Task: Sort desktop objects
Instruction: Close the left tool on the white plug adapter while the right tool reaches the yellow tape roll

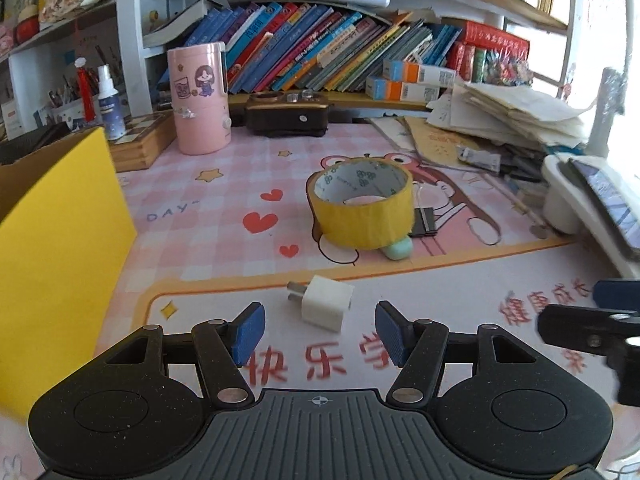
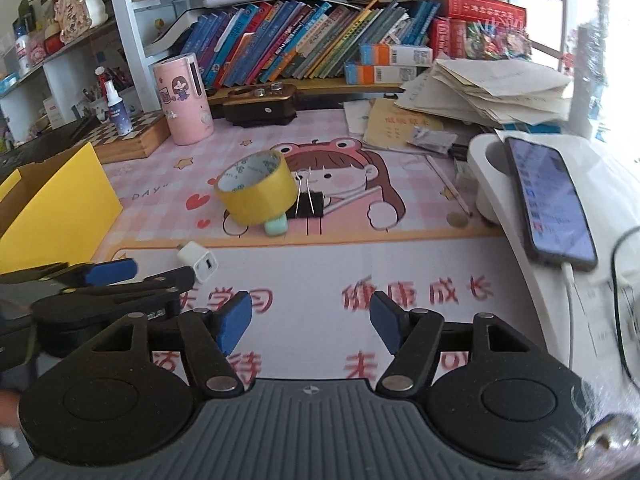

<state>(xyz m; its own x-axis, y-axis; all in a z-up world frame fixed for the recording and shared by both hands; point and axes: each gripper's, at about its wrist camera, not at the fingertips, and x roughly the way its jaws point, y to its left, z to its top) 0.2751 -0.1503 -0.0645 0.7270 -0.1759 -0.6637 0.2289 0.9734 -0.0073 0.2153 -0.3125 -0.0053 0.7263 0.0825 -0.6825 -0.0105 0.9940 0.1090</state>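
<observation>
The left tool (image 1: pixel 320 330) stands half open with nothing between its blue pads, and the white charger plug (image 1: pixel 326 307) lies on the bench mat (image 1: pixel 224 216) just ahead of its gap. The right tool (image 2: pixel 311 322) is likewise parted and empty over bare mat with red Chinese print.

Beyond the plug a yellow tape roll (image 1: pixel 362 206) leans on a mint eraser (image 1: pixel 399 249), with a black binder clip (image 1: pixel 425 222) touching its right side. Open mat, printed "DAY", runs left to the yellow box (image 1: pixel 60 248), whose wall closes that edge.

Only the right view shows the phone (image 2: pixel 550 202) lying lit on a white stand, its cable plugged in, and the charger's USB slot.
</observation>
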